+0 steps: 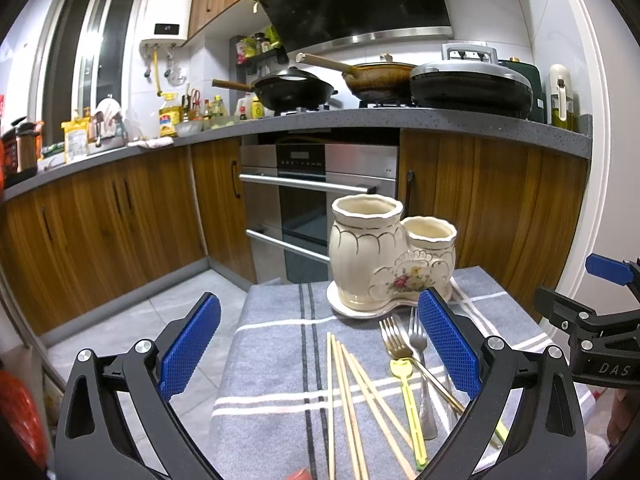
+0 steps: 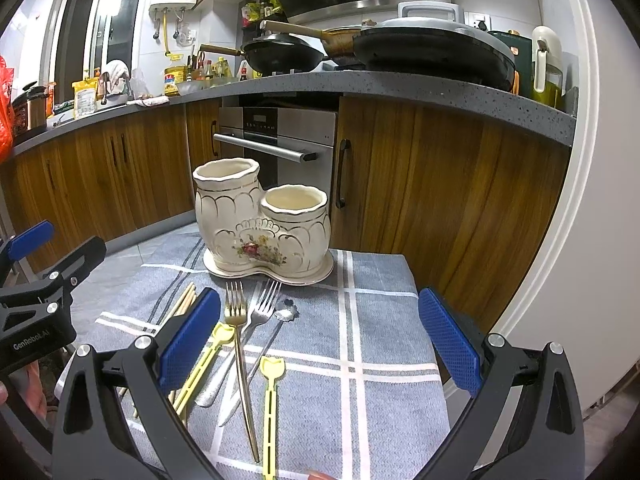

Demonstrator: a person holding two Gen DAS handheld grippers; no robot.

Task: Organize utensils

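Note:
A cream ceramic double-pot holder with a flower motif stands at the far side of a small table under a grey checked cloth. In front of it lie several wooden chopsticks, a gold fork, a silver fork and yellow plastic picks. My left gripper hangs open above the chopsticks and forks. My right gripper is open over the cloth, just right of the forks. Neither holds anything.
Beyond the table run wooden cabinets, a built-in oven and a grey counter with pans and bottles. Tiled floor lies to the left. A white door frame stands close on the right.

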